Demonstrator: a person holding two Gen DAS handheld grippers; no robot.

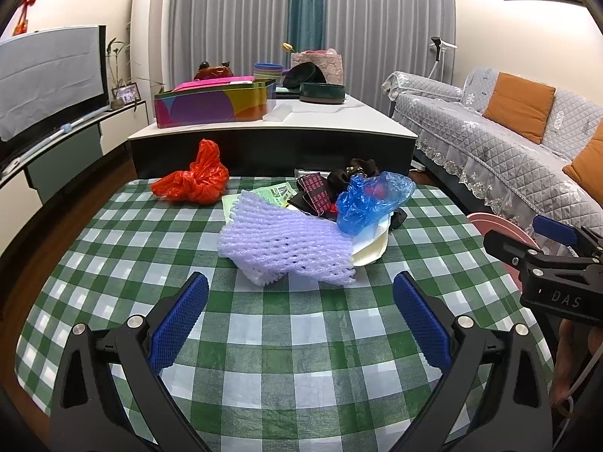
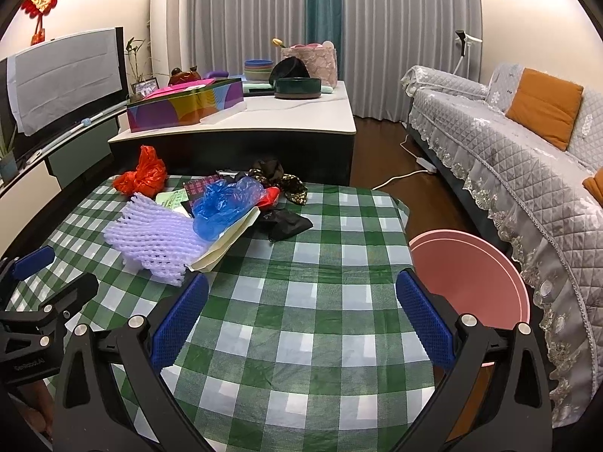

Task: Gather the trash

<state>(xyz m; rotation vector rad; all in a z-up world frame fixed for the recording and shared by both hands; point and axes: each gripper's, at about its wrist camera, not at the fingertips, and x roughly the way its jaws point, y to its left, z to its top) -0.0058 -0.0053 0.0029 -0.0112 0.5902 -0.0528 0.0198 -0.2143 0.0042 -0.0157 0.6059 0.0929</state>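
Note:
A pile of trash lies on the green checked tablecloth point(image 1: 301, 339): a purple foam net point(image 1: 279, 241), a blue plastic bag point(image 1: 371, 201), a red plastic bag point(image 1: 196, 179), paper sheets, dark wrappers and a black cloth point(image 2: 288, 224). The pile also shows in the right wrist view, with the foam net point(image 2: 154, 239) and blue bag point(image 2: 226, 203). My left gripper point(image 1: 300, 282) is open and empty, just short of the foam net. My right gripper point(image 2: 301, 284) is open and empty over bare cloth, right of the pile. A pink bin point(image 2: 475, 275) stands beside the table's right edge.
A white-topped coffee table point(image 1: 320, 120) with a colourful box point(image 1: 215, 107) and bowls stands behind the small table. A grey sofa point(image 2: 527, 158) with orange cushions runs along the right. A TV stand is at the left. A power strip lies on the floor point(image 2: 424, 164).

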